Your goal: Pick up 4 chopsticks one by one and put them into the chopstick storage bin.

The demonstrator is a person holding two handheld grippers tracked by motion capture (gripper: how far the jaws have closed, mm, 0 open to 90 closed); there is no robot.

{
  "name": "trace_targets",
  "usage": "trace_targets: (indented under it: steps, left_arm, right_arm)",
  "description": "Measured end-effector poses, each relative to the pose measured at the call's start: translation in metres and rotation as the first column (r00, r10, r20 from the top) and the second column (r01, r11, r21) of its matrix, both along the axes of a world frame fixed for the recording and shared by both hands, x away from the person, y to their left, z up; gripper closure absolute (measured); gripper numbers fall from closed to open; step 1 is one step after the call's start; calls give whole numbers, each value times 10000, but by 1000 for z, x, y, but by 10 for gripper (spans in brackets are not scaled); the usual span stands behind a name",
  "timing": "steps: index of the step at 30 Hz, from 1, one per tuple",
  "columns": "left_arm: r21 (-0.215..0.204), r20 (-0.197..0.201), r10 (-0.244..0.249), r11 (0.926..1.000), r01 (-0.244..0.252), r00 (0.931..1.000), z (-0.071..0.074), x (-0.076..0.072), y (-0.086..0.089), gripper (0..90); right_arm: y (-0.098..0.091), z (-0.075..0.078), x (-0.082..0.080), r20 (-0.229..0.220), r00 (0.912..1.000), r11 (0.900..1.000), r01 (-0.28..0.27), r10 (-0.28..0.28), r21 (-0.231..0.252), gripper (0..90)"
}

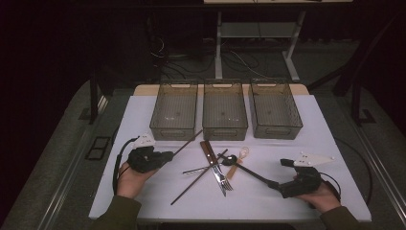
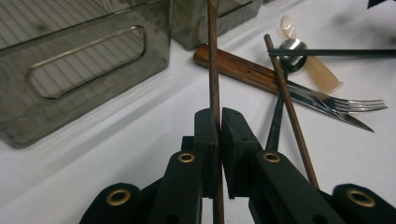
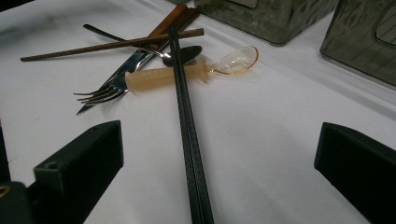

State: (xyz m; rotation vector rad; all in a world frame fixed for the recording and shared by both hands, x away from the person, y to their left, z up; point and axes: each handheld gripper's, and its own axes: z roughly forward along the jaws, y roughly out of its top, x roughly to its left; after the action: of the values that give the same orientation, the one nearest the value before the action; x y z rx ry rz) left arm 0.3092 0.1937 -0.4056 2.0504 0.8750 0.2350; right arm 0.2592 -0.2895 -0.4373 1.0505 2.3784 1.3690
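Observation:
My left gripper (image 1: 168,155) (image 2: 218,116) is shut on a thin brown chopstick (image 1: 187,142) (image 2: 214,56), which runs from its jaws toward the left bin (image 1: 174,110). A second brown chopstick (image 1: 198,177) (image 2: 286,91) lies on the white cloth. My right gripper (image 1: 280,173) (image 3: 219,142) stands wide open at table level. A pair of black chopsticks (image 1: 249,171) (image 3: 184,102) lies on the cloth between its jaws, untouched by either pad. The pair's far end rests on a translucent orange spoon (image 1: 238,160) (image 3: 168,74).
A wooden-handled knife (image 1: 210,155) (image 2: 233,65), a fork (image 1: 225,182) (image 3: 100,95) and a metal spoon (image 2: 292,49) lie crossed in the middle. Three empty grey bins stand in a row at the back, among them the middle bin (image 1: 225,110) and right bin (image 1: 275,108).

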Motion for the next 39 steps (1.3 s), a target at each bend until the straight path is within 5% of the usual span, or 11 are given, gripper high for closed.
trace_targets:
  steps: [13, 39]
  left_arm:
    - [-378, 128, 516, 9980, -511, 9986, 2, 11, 5, 850]
    - [-44, -112, 712, 9975, -712, 9974, 24, 62, -12, 850]
  right_arm:
    - [0, 0, 0, -14, 10000, 10000, 25, -25, -21, 11]
    - [-2, 2, 0, 77, 9999, 9999, 94, -95, 139, 11]
